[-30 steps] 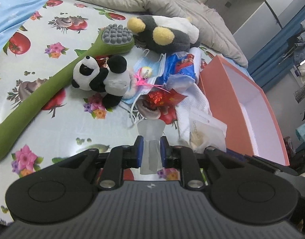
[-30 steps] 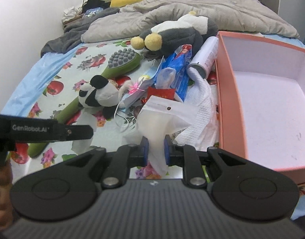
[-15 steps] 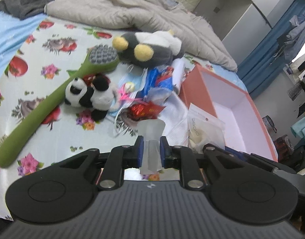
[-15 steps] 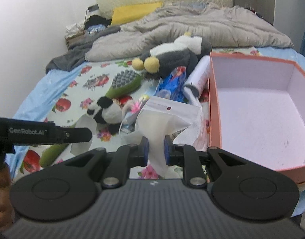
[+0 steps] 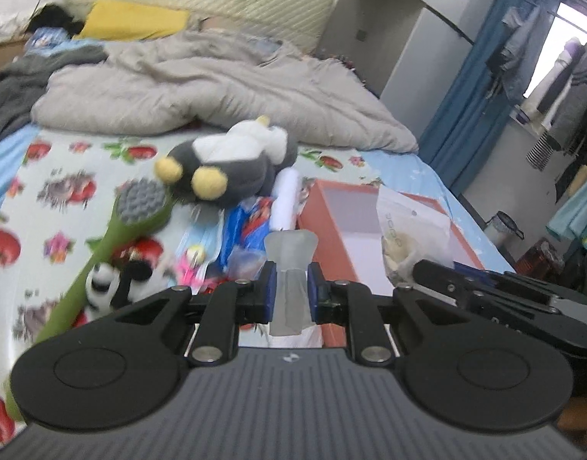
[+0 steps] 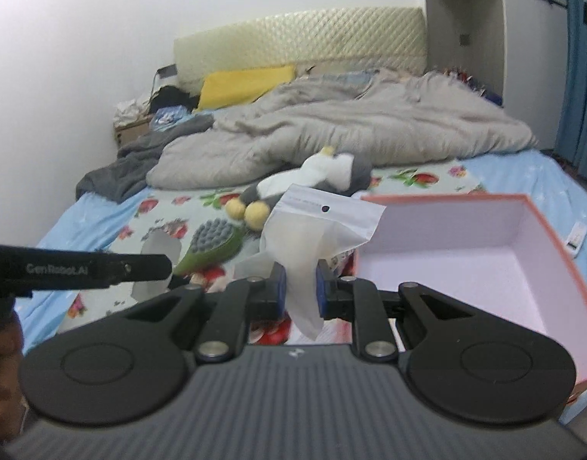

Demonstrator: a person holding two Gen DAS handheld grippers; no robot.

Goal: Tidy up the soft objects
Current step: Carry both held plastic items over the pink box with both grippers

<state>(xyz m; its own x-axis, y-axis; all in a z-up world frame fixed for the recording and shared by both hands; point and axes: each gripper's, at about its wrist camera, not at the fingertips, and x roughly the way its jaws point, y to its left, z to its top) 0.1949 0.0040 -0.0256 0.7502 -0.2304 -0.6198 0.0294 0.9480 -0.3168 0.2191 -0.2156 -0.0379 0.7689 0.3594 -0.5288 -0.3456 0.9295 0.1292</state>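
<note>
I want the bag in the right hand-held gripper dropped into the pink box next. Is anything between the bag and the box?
Nothing visible. The white bag, pinched in the right hand-held gripper, hangs just left of the pink box, whose open top faces up. Only the box's near wall lies between them.

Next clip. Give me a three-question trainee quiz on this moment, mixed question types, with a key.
1. True or false: the pink box already has a plush toy inside.
2. Multiple choice: what is the right gripper shut on? A) the panda plush B) the white zip pouch C) the green brush
3. Short answer: what is the left gripper shut on?

Key
1. False; the visible part of its interior is bare.
2. B.
3. A translucent frosted plastic piece; the panda plush, green brush and penguin plush lie on the bed beyond it.
</note>
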